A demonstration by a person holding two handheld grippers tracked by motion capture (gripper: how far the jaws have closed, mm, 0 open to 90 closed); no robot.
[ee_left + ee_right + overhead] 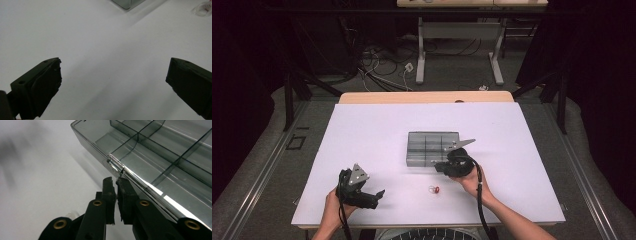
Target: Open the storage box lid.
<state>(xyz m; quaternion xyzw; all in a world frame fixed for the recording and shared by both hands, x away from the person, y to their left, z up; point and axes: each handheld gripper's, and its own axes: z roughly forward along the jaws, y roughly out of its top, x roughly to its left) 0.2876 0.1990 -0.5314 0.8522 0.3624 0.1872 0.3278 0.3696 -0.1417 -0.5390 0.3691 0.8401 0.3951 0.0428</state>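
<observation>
Item one, a smoke-grey compartment box point(432, 148), is sitting near the centre of the white desk point(362, 135), its clear lid closed over a grid of dividers, with its front latch point(115, 165) facing the person, probably so that the catch can be worked from the near side. The right gripper point(116, 182) is pressing up to that front edge at the box's five o'clock, jaws drawn almost together with only a sliver of gap, tips sitting just under the latch; nothing is seen between them, and the narrow set is likely meant for prying or nudging the catch. Item two, a small clear piece with a red spot point(434, 189), is lying on the desk at the box's six o'clock, apart from both tools. The left gripper point(373, 196) is resting low at the box's seven o'clock, well apart, jaws spread wide and empty, seemingly waiting in reserve.
</observation>
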